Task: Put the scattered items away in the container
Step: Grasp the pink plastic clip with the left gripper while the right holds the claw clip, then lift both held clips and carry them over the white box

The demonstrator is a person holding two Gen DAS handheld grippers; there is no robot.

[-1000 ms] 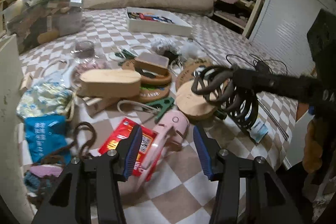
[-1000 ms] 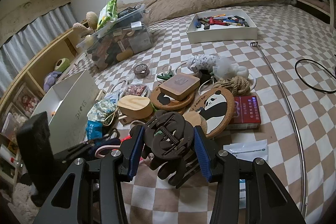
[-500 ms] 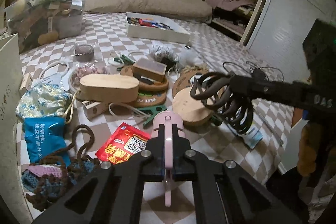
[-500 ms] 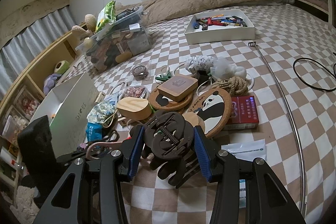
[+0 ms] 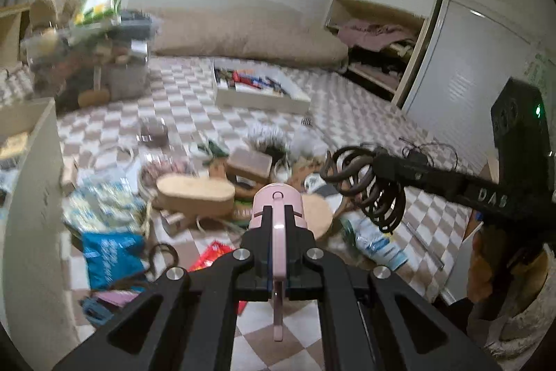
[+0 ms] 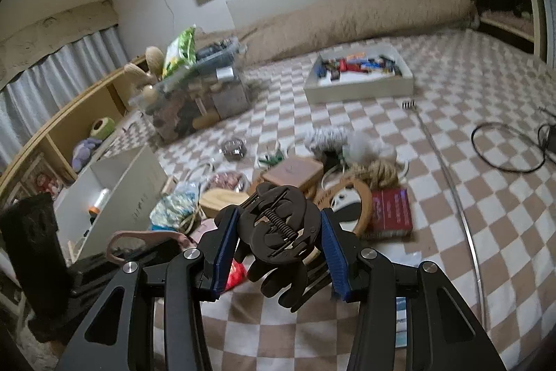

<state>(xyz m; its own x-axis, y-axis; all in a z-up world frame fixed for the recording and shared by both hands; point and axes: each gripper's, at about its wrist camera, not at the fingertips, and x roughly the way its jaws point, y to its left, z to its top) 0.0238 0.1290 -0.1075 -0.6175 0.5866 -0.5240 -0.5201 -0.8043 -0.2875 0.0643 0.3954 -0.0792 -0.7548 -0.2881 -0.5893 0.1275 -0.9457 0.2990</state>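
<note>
Since a second ago the left gripper (image 5: 278, 252) has closed on the pink handheld device (image 5: 278, 214) that lay between its open jaws on the bedspread, and has lifted it clear; the heap below now sits lower in the left wrist view. Its jaws are pinched fully together on the device's thin pink handle, with the rounded pink body sticking out past the fingertips toward 12 o'clock.

At 9 o'clock from that gripper stands the white box (image 5: 31, 197), its open top showing at the left edge. The blue packet (image 5: 107, 258) lies at 8 o'clock just beside the box wall, and the red snack packet (image 5: 212, 254) shows just under the left jaw. The oval wooden box (image 5: 194, 197) lies at 10 o'clock, near the pink body.

At 2 o'clock the right gripper (image 6: 278, 246) reaches in from the right, holding the black claw hair clip (image 6: 278, 232). Its jaws stand at a narrow gap with the blue pads pressed on both sides of the clip, whose curved teeth hang toward 6 o'clock.

In the right wrist view the panda board (image 6: 347, 200) lies at 1 o'clock beyond the clip, and the red box (image 6: 391, 209) touches it at 2 o'clock.

All of it rests on the brown-and-white checked bedspread (image 6: 486, 232). A white tray of small items (image 6: 358, 75) lies well apart toward 12 o'clock, before a long tan pillow (image 6: 347, 23) against the wall.
</note>
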